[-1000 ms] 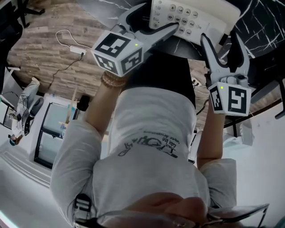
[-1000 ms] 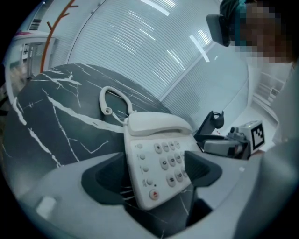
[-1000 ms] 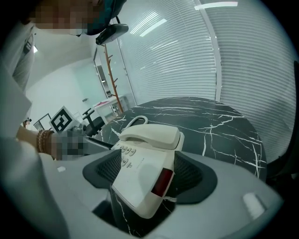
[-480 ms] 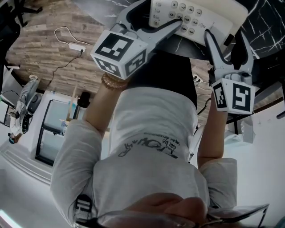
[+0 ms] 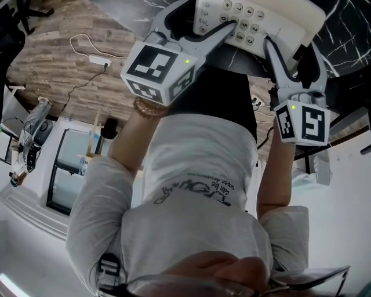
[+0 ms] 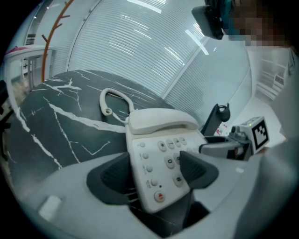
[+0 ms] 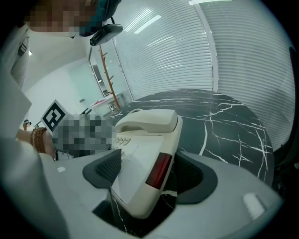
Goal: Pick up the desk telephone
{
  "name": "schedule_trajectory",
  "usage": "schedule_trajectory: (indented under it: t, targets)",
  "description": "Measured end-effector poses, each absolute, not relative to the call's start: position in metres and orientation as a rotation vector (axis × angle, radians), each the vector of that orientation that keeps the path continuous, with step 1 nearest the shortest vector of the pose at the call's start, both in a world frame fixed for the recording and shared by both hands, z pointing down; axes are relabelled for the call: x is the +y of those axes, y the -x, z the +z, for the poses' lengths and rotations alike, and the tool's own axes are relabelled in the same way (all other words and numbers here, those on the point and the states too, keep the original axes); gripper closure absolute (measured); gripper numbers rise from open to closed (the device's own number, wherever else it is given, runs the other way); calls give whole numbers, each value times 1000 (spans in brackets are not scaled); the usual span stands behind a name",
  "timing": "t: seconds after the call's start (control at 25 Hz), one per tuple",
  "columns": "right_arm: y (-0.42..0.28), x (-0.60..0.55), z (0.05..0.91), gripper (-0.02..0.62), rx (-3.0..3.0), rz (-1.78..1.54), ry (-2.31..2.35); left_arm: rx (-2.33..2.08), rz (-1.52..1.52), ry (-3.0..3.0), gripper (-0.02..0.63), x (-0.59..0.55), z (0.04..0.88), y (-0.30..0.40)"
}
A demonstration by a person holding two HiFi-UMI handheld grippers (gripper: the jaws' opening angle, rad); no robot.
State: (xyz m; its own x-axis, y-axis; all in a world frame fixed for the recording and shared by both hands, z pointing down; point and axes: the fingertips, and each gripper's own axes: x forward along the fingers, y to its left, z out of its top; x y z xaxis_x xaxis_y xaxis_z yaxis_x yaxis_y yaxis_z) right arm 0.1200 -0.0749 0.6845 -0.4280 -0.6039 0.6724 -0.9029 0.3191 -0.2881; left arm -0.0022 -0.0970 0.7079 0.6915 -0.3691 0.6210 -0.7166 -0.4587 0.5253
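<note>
A cream desk telephone sits on a black marble table, its handset in the cradle. My left gripper straddles the phone's keypad end. One pad is beside the left edge and the other lies over the keys. Its jaws have just been closing with the phone between them, and I see no firm press. My right gripper stands open around the phone's right near corner, one pad above the top face, the other beside the side with the red window.
The phone's coiled cord trails back over the marble. A black stand rises at the table's far right edge. White blinds close off the back. Below the table edge lie a wooden floor and a power strip with its cable.
Both grippers have edged slightly further onto the phone. The left jaws have narrowed a little around its keypad end. The phone has not moved.
</note>
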Motion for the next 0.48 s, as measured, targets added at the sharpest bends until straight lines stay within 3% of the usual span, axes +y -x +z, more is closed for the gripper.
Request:
schedule_trajectory:
  t: [0.48]
  targets:
    - [-116, -71, 679, 249, -2119, 952, -1375, -856, 550, -2069, 272, -99, 701, 3]
